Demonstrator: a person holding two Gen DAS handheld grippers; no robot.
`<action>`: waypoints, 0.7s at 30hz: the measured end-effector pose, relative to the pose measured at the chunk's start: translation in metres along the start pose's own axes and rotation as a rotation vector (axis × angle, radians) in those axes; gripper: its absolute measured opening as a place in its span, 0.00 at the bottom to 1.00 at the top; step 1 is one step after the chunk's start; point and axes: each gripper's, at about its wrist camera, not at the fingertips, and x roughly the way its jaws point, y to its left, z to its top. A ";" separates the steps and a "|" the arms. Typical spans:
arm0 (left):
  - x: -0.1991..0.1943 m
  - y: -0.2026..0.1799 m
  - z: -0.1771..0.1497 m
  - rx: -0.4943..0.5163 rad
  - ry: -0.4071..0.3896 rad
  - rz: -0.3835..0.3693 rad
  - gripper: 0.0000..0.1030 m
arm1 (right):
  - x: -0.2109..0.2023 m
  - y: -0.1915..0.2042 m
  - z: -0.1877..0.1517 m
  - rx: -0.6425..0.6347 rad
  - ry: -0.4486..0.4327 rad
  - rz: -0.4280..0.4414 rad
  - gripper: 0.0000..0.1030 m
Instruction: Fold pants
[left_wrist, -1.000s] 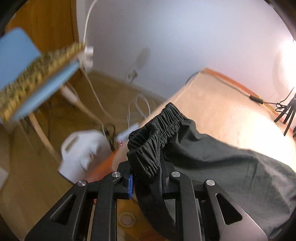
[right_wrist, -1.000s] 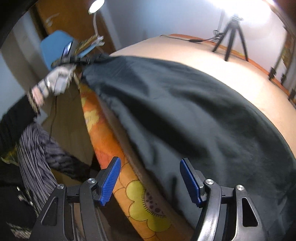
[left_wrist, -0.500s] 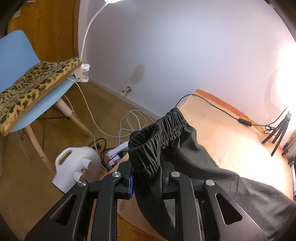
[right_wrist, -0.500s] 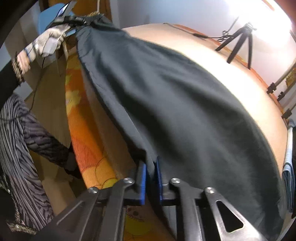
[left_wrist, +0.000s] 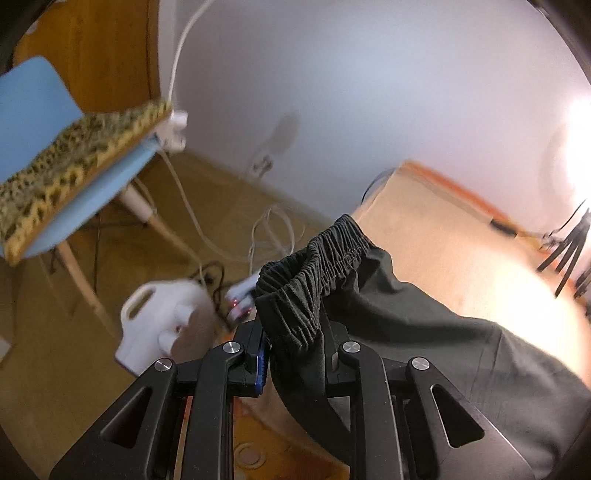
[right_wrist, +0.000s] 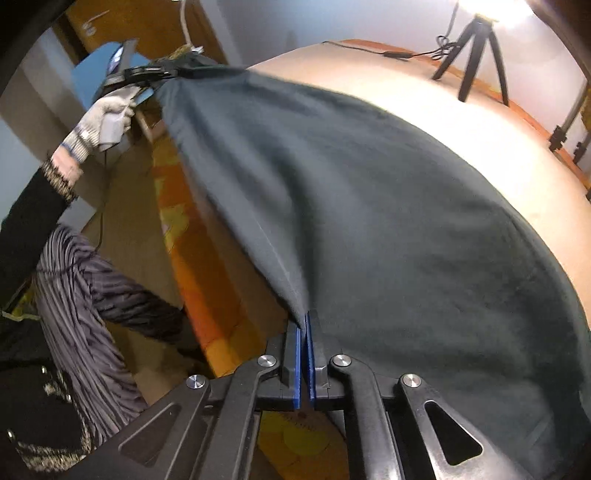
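Note:
Dark grey pants (right_wrist: 388, 206) lie spread over a tan bed surface (right_wrist: 480, 122). My left gripper (left_wrist: 295, 350) is shut on the gathered elastic waistband (left_wrist: 314, 266), which bunches up between its jaws at the bed's near corner. In the right wrist view, my right gripper (right_wrist: 303, 332) is shut on the near edge of the pants, the cloth pulled up into a peak between the blue pads (right_wrist: 296, 354). At the far left, the left gripper (right_wrist: 155, 72) shows in a gloved hand (right_wrist: 103, 118), holding the waistband end.
A blue chair (left_wrist: 74, 177) with a leopard-print cushion (left_wrist: 66, 162) stands on the wooden floor beside a white jug (left_wrist: 155, 325) and cables. Black tripods (right_wrist: 476, 55) stand at the bed's far side. An orange flowered bedsheet (right_wrist: 192, 236) hangs below; the person's striped sleeve (right_wrist: 74, 295) is at left.
My right gripper went from open over the pants' near edge to shut on that edge, lifting the cloth into a peak. The left gripper kept its hold on the waistband.

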 end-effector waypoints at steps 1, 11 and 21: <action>0.006 0.000 -0.003 0.011 0.028 0.002 0.20 | 0.002 0.001 -0.002 -0.003 0.008 0.002 0.01; -0.006 0.024 0.001 -0.043 0.007 0.143 0.38 | -0.022 -0.013 -0.002 0.037 -0.084 0.058 0.45; -0.057 -0.042 0.012 0.100 -0.112 0.083 0.48 | -0.086 -0.112 0.002 0.182 -0.325 -0.163 0.56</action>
